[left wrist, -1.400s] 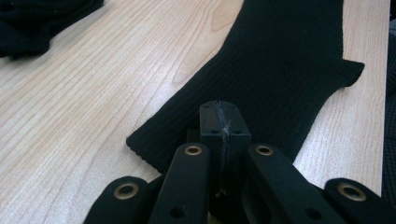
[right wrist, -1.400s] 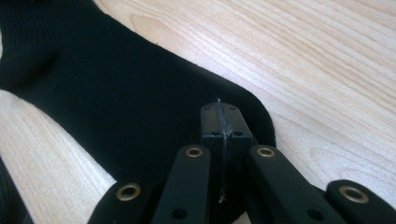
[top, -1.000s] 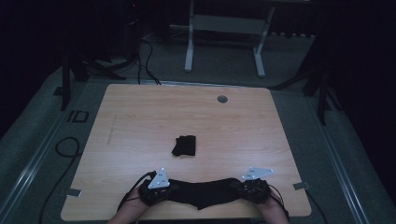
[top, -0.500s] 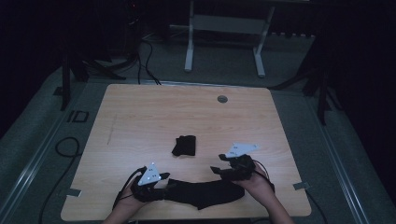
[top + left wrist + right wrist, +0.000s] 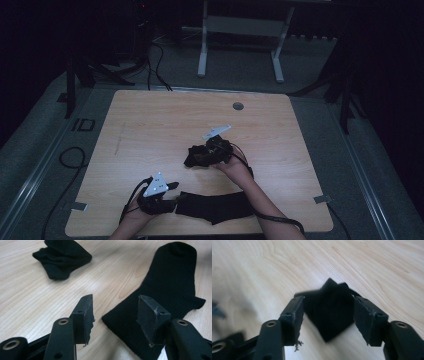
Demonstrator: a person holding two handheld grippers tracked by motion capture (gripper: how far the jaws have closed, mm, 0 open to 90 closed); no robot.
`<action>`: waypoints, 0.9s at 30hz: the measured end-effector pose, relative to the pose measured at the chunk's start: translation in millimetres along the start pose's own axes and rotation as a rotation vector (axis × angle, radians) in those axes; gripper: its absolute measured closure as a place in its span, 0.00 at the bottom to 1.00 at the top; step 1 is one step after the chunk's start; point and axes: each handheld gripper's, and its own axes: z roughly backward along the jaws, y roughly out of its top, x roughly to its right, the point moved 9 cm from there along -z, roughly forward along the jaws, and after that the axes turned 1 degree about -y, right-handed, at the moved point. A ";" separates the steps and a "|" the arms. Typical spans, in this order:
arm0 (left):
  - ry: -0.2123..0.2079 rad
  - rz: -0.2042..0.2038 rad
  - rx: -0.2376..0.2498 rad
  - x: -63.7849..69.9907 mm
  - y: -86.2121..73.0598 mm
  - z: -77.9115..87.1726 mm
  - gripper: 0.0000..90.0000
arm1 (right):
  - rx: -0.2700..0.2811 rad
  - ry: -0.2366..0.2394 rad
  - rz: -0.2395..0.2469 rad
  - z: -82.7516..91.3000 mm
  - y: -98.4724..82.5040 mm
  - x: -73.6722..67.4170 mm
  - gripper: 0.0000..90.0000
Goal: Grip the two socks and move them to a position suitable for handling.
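A: Item one, near edge?

B: Left gripper [image 5: 172,192], jaws spread, nothing held. A flat sock [image 5: 215,206] is laid along the table's near edge; its end is seen just beyond the jaws in the left gripper view [image 5: 160,297].

A: Item two, farther in?

B: Right gripper [image 5: 202,156], jaws spread, set either side of a bunched sock [image 5: 192,157] near mid-table. In the right gripper view the bundle [image 5: 330,312] is framed between the pads [image 5: 293,320]; contact cannot be confirmed, as the picture is blurred there.

A: Risks to be entered?

B: Judged only: if the jaws are closed high on the bundle, a single fold may be pinched and the rest left trailing or unrolled. If the pads are driven low, the table [image 5: 150,125] may be scraped. The flat sock could be dragged by the left gripper's cable [image 5: 131,200], which is looped beside it.

A: Containers and contents?

B: None are listed. A small round grommet [image 5: 238,106] is noted at the far edge; nothing is seen in it.
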 end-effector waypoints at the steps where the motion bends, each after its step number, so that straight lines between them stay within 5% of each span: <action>1: 0.000 0.000 0.000 -0.2 -0.2 0.1 0.53 | -0.018 0.005 -0.012 -16.5 4.7 1.2 0.43; 9: -0.001 0.014 0.000 -2.6 -1.5 0.8 0.52 | -0.112 -0.079 0.005 -57.7 -6.6 4.9 0.47; 16: 0.003 0.019 0.006 -2.9 0.3 0.5 0.52 | -0.094 -0.123 0.021 -57.1 -8.1 2.7 0.80; 24: 0.006 0.056 0.022 -4.8 5.5 0.9 0.52 | -0.083 -0.090 0.006 -46.6 -12.9 -1.5 0.87; 27: 0.006 0.075 0.031 -6.0 10.8 -1.0 0.52 | -0.049 -0.043 -0.009 -31.8 -15.5 -11.1 0.87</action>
